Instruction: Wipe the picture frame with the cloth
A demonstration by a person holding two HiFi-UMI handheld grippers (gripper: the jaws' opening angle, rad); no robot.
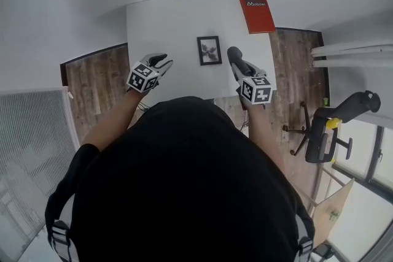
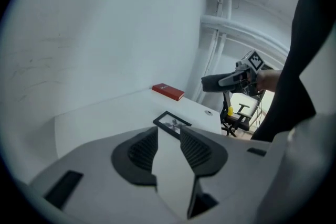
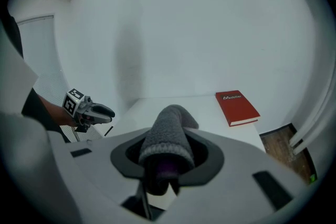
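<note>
On white surface [image 1: 166, 27], mid-way back: small black picture frame [image 1: 209, 50] lay flat, face up, open to wiping. Right tool [image 1: 241, 69] clamped on grey fleece cloth [image 3: 169, 131], raised over near edge. Left tool [image 2: 169, 140] jaws apart, empty, probably free to steady frame. At far corner: red book [image 1: 256, 12]. No containers seen.

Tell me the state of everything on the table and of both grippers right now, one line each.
picture frame: lying flat and face up on the table, nothing touching it.
red book: closed, flat at the table's far corner.
cloth: bunched, clamped in the right gripper, off the table.
right gripper: shut on the cloth, held in the air.
left gripper: open, empty, in the air.
</note>
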